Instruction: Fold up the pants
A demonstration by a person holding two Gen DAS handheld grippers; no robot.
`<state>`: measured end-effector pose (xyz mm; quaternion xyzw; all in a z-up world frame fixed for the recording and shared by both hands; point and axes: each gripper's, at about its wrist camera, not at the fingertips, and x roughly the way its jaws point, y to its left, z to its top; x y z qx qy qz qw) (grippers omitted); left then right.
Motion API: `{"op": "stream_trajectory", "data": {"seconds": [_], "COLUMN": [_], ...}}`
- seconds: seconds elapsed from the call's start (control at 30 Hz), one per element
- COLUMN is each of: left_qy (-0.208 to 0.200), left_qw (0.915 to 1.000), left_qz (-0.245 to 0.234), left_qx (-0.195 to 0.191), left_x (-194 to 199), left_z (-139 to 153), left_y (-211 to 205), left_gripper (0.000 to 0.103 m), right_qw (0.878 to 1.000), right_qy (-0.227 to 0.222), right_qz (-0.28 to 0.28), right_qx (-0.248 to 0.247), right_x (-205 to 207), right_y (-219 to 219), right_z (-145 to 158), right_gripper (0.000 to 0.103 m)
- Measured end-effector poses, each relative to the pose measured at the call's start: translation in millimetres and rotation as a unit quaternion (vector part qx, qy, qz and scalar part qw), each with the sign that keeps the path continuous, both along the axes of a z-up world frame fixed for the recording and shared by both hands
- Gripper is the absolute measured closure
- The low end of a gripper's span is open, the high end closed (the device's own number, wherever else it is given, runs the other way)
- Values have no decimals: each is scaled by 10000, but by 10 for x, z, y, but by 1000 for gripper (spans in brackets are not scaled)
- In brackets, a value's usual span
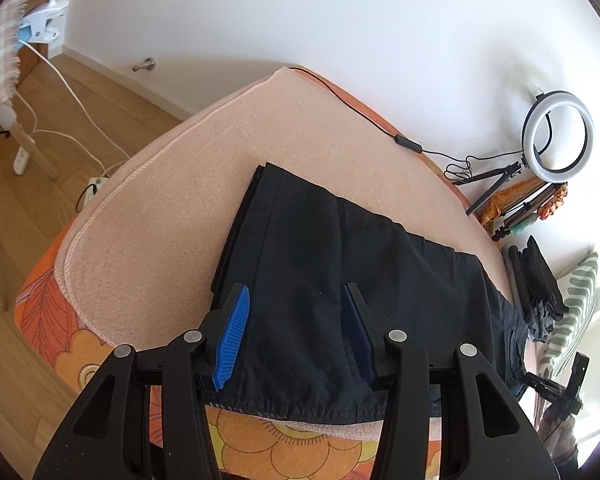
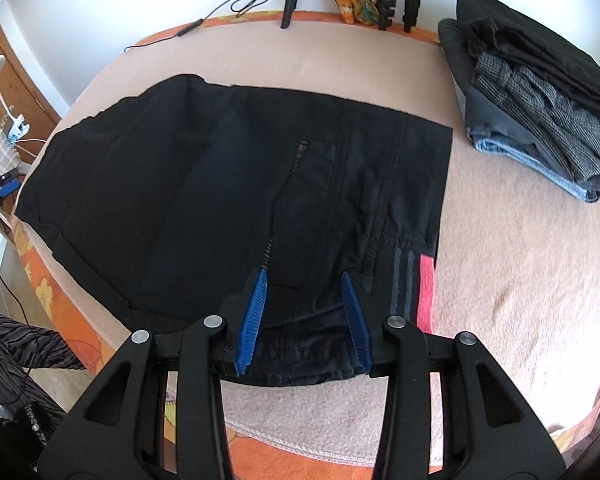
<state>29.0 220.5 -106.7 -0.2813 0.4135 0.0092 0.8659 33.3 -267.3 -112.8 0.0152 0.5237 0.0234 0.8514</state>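
Black pants (image 1: 340,280) lie folded flat on a pink blanket (image 1: 172,208) that covers the table. My left gripper (image 1: 296,300) is open above the near hem end of the pants, with its blue pads (image 1: 232,336) spread over the fabric. In the right wrist view the pants (image 2: 220,168) show the waistband end with a zip and a pink label (image 2: 426,292). My right gripper (image 2: 304,284) is open over the waistband near the front edge. Neither gripper holds cloth.
A stack of folded clothes (image 2: 532,100) sits at the back right of the blanket (image 2: 520,260). A ring light (image 1: 558,136) on a tripod and its cable (image 1: 360,108) stand along the far edge by the white wall. Wooden floor and a power strip (image 1: 94,188) lie to the left.
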Motion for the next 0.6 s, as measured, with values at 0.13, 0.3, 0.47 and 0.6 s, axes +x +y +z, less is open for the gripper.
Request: {"op": "stream_trajectory", "data": {"seconds": [0.13,0.3,0.47,0.6], "left_qy": [104,109,298,432], "left_qw": [9998,9999,9987,9978], "left_qz": [-83,-51,-213,-162], "left_qx": [166,-96,-368,-474], "left_x": [-42,-159,-101,1], "left_z": [11,-13,-165,-261], "left_y": [21,170,208,269], "left_gripper": [57,57,57,57], "right_qw": [9998,9998,9978,9892], "right_qy": [123,25,-518,-918], "right_qz": [-29,44,390,1124], "right_qx": [-129,-187,105,226], "right_x": [-156,-187,-181,-161], "right_y": [-39,29,389,1033], "right_z": [-60,35,310,511], "right_gripper": [62,62,62,62]}}
